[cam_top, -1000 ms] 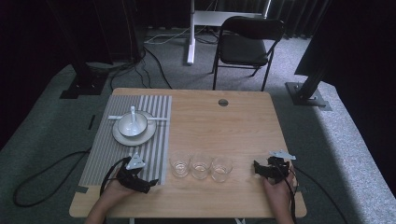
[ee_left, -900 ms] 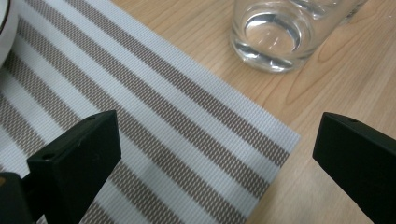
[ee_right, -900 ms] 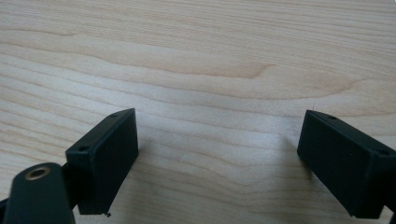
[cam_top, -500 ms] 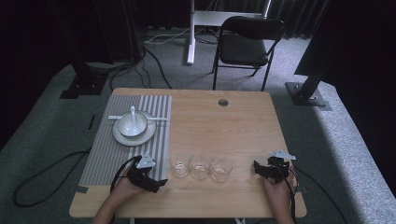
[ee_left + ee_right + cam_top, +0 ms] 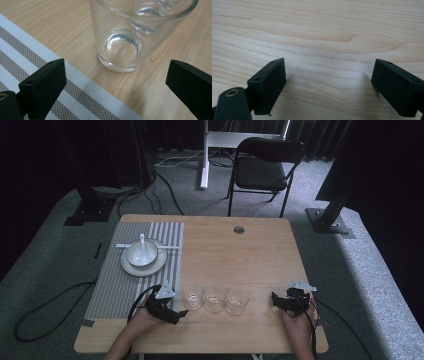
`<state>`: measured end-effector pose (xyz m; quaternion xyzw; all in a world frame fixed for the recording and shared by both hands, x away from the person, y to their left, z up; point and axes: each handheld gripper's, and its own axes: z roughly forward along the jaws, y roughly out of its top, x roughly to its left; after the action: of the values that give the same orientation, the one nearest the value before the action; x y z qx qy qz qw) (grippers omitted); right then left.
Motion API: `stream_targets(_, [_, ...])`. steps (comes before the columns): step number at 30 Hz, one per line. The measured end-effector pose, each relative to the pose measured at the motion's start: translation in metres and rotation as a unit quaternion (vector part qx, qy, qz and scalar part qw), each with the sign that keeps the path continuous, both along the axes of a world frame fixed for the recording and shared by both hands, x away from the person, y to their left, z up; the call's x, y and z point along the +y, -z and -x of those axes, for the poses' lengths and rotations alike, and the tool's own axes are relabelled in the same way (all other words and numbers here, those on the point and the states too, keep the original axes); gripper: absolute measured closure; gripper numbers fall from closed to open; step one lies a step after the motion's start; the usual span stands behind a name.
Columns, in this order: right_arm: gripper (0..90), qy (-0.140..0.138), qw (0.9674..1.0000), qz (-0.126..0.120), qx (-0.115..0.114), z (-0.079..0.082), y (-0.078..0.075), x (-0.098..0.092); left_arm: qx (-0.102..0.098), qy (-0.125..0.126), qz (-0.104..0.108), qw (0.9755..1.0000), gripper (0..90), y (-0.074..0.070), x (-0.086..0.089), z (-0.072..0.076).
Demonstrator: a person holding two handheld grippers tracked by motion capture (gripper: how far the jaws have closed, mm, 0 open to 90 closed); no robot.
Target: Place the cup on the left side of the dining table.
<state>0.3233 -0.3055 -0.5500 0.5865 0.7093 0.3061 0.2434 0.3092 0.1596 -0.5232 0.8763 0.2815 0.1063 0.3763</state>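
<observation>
The left glass [image 5: 192, 298] stands upright on the bare wood of the counter [image 5: 235, 255], at the left end of a row of three near the front edge, just off the right edge of the striped mat [image 5: 115, 285]. In the left gripper view this glass [image 5: 130, 37] is empty, its thick base on the wood beside the mat's corner [image 5: 82, 100], and the other two glasses show through its wall. The middle glass [image 5: 214, 299] and the right glass [image 5: 237, 300] stand close beside it, apart from each other.

The left gripper [image 5: 181, 312] lies low just left of the left glass, pointing at it. Its jaws are spread wide and have just been closing a little; the glass stands ahead of them, not between them, and nothing is pinched.

The right gripper [image 5: 274, 301] rests on the counter right of the row, well apart from the right glass. Its jaws are spread too, with bare wood between them [image 5: 329, 82].

Farther back on the mat sits a plate [image 5: 131, 266] carrying a bowl [image 5: 141, 254] with a spoon [image 5: 142, 241] in it
</observation>
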Motion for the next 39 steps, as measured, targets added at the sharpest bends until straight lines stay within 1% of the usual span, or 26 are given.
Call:
stream_targets(2, [11.9, 0.000, 1.0000, 0.000, 0.000, 0.000, 0.000, 0.000, -0.004, 0.000, 0.001, 1.0000, 3.8, 0.000, -0.003, 0.000])
stream_targets(3, [11.9, 0.000, 1.0000, 0.000, 0.000, 0.000, 0.000, 0.000, -0.001, 0.002, 0.006, 1.0000, 4.1, 0.000, -0.005, -0.001])
stream_targets(4, [11.9, 0.000, 1.0000, 0.000, 0.000, 0.000, 0.000, 0.000, -0.005, 0.000, 0.005, 1.0000, 4.5, -0.001, -0.006, -0.001])
stream_targets(6, [11.9, 0.000, 1.0000, 0.000, 0.000, 0.000, 0.000, 0.000, -0.001, 0.004, 0.012, 0.9999, 4.5, -0.001, -0.008, -0.003])
stream_targets(9, [11.9, 0.000, 1.0000, 0.000, 0.000, 0.000, 0.000, 0.000, -0.001, 0.006, 0.014, 0.9999, 4.5, -0.002, -0.011, -0.004])
stream_targets(10, [11.9, 0.000, 1.0000, 0.000, 0.000, 0.000, 0.000, 0.000, -0.002, 0.009, 0.018, 0.9998, 4.5, -0.003, -0.015, -0.006])
stream_targets(11, [11.9, 0.000, 1.0000, 0.000, 0.000, 0.000, 0.000, 0.000, -0.007, 0.006, 0.015, 0.9998, 4.6, -0.004, -0.016, -0.006])
stream_targets(13, [11.9, 0.000, 1.0000, 0.000, 0.000, 0.000, 0.000, 0.000, -0.003, 0.009, 0.021, 0.9997, 4.6, -0.004, -0.018, -0.007])
stream_targets(14, [11.9, 0.000, 1.0000, 0.000, 0.000, 0.000, 0.000, 0.000, -0.006, 0.006, 0.021, 0.9998, 4.6, -0.003, -0.019, -0.008])
stream_targets(15, [11.9, 0.000, 1.0000, 0.000, 0.000, 0.000, 0.000, 0.000, -0.003, 0.009, 0.023, 0.9997, 4.6, -0.003, -0.020, -0.009])
stream_targets(16, [11.9, 0.000, 1.0000, 0.000, 0.000, 0.000, 0.000, 0.000, -0.008, 0.006, 0.023, 0.9997, 4.9, -0.003, -0.022, -0.009])
stream_targets(18, [11.9, 0.000, 1.0000, 0.000, 0.000, 0.000, 0.000, 0.000, -0.006, 0.006, 0.028, 0.9996, 5.2, -0.002, -0.023, -0.010])
stream_targets(19, [11.9, 0.000, 1.0000, 0.000, 0.000, 0.000, 0.000, 0.000, -0.012, 0.003, 0.027, 0.9996, 5.2, -0.002, -0.025, -0.010])
stream_targets(20, [11.9, 0.000, 1.0000, 0.000, 0.000, 0.000, 0.000, 0.000, -0.010, 0.005, 0.030, 0.9995, 5.2, -0.002, -0.026, -0.011])
stream_targets(22, [11.9, 0.000, 1.0000, 0.000, 0.000, 0.000, 0.000, 0.000, -0.015, 0.000, 0.030, 0.9995, 5.2, -0.002, -0.028, -0.012])
stream_targets(23, [11.9, 0.000, 1.0000, 0.000, 0.000, 0.000, 0.000, 0.000, -0.012, 0.005, 0.034, 0.9993, 5.5, -0.002, -0.028, -0.013])
stream_targets(25, [11.9, 0.000, 1.0000, 0.000, 0.000, 0.000, 0.000, 0.000, -0.019, 0.000, 0.035, 0.9992, 7.1, -0.002, -0.030, -0.013])
stream_targets(26, [11.9, 0.000, 1.0000, 0.000, 0.000, 0.000, 0.000, 0.000, -0.019, 0.004, 0.039, 0.9991, 7.3, -0.002, -0.031, -0.014])
stream_targets(27, [11.9, 0.000, 1.0000, 0.000, 0.000, 0.000, 0.000, 0.000, -0.028, 0.002, 0.038, 0.9989, 7.5, -0.003, -0.031, -0.013])
stream_targets(28, [11.9, 0.000, 1.0000, 0.000, 0.000, 0.000, 0.000, 0.000, -0.035, 0.003, 0.039, 0.9986, 12.1, -0.003, -0.032, -0.012])
stream_targets(29, [11.9, 0.000, 1.0000, 0.000, 0.000, 0.000, 0.000, 0.000, -0.037, 0.002, 0.042, 0.9984, 13.5, -0.003, -0.032, -0.011])
stream_targets(33, [11.9, 0.000, 1.0000, 0.000, 0.000, 0.000, 0.000, 0.000, -0.036, 0.001, 0.046, 0.9983, 15.1, -0.002, -0.036, -0.012])
stream_targets(35, [11.9, 0.000, 1.0000, 0.000, 0.000, 0.000, 0.000, 0.000, -0.039, -0.001, 0.045, 0.9982, 15.9, -0.003, -0.039, -0.013])
stream_targets(36, [11.9, 0.000, 1.0000, 0.000, 0.000, 0.000, 0.000, 0.000, -0.040, -0.003, 0.047, 0.9981, 19.4, -0.003, -0.039, -0.013])
stream_targets(39, [11.9, 0.000, 1.0000, 0.000, 0.000, 0.000, 0.000, 0.000, -0.045, -0.005, 0.047, 0.9979, 19.8, -0.004, -0.041, -0.013])
